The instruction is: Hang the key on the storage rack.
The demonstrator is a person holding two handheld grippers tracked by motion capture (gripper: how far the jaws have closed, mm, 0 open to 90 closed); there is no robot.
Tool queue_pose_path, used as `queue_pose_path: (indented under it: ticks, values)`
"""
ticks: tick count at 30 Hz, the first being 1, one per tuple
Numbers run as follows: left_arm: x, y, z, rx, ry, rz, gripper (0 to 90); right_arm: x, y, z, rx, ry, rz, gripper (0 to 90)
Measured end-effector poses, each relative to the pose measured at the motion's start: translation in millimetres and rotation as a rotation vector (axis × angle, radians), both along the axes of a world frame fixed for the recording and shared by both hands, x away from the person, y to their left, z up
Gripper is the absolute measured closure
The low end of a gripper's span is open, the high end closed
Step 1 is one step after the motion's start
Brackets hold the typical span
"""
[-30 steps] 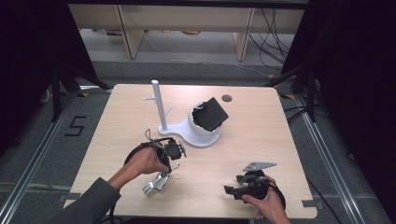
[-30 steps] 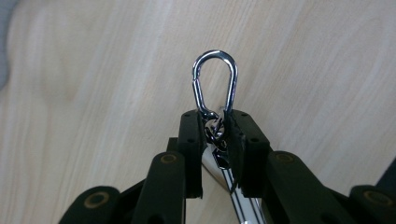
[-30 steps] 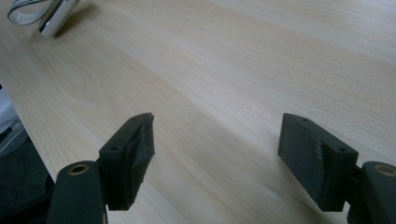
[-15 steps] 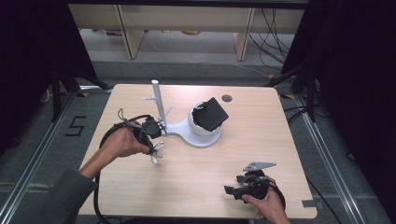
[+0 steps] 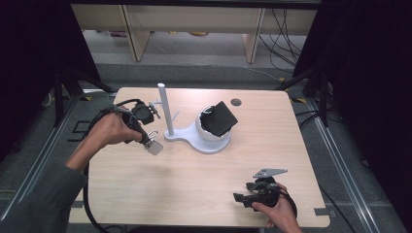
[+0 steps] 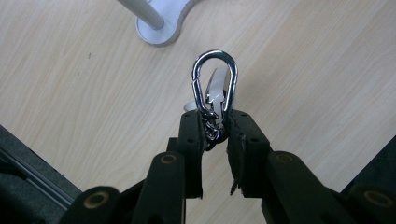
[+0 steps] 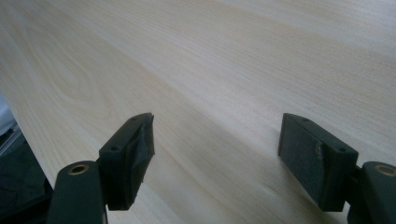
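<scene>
Clip held up beside the stand, not yet hung

Clip (image 6: pixel 215 88) first: a shiny metal snap hook, pinched at its lower end by the left gripper (image 6: pixel 215 128), whose jaws are clenched on it so that the loop sticks out ahead of them. From above it hangs over the surface (image 5: pixel 194 194), just beside the white stand (image 5: pixel 201 138) and near its upright post (image 5: pixel 165 109). A small peg juts from that post; my guess is the clip belongs there, so picking it up looks done, and the hanging and letting go are left. A black block sits tilted in the stand's round cup. The right gripper (image 7: pixel 217 158) rests low at the near edge, well apart, jaws spread wide with bare wood between them. I can read no writing or brand anywhere.
</scene>
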State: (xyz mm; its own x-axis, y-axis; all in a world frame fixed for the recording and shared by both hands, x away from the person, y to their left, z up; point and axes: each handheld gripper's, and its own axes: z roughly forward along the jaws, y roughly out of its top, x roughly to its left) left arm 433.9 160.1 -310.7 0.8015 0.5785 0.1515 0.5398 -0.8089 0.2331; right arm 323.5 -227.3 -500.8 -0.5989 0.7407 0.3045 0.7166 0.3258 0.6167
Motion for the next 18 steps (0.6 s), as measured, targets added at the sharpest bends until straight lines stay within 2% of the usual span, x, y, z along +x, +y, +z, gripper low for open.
queue_pose_path:
  ticks: [3,6,7,9,14,16,17,18]
  values:
    - [6.5,4.7,6.2,-0.002,-0.007,0.018,75.1,0.2,0.7,-1.0,0.015,-0.014,-0.007,27.7]
    - [12.9,10.5,11.5,-0.005,-0.014,0.035,75.1,0.2,-0.1,-1.0,0.013,-0.009,-0.012,27.7]
    - [14.2,11.7,12.2,-0.007,-0.015,0.042,75.1,0.0,-0.5,1.0,0.002,0.016,-0.007,27.7]
    - [18.0,15.2,13.4,-0.016,-0.008,0.048,75.1,0.5,0.5,-1.1,0.009,-0.009,-0.007,27.7]
    - [27.5,22.1,19.1,-0.029,-0.016,0.076,75.1,0.6,-0.2,-0.1,-0.002,-0.006,0.002,27.7]
    - [30.0,23.0,23.1,-0.04,-0.018,0.085,75.1,0.2,-0.2,-0.3,-0.003,-0.003,0.003,27.7]
    - [30.9,23.3,24.5,-0.043,-0.018,0.087,75.1,-0.4,0.5,0.0,0.0,0.016,-0.013,27.7]
    - [31.9,23.3,26.1,-0.047,-0.028,0.094,75.1,1.2,-0.6,-0.2,-0.002,0.018,0.008,27.7]
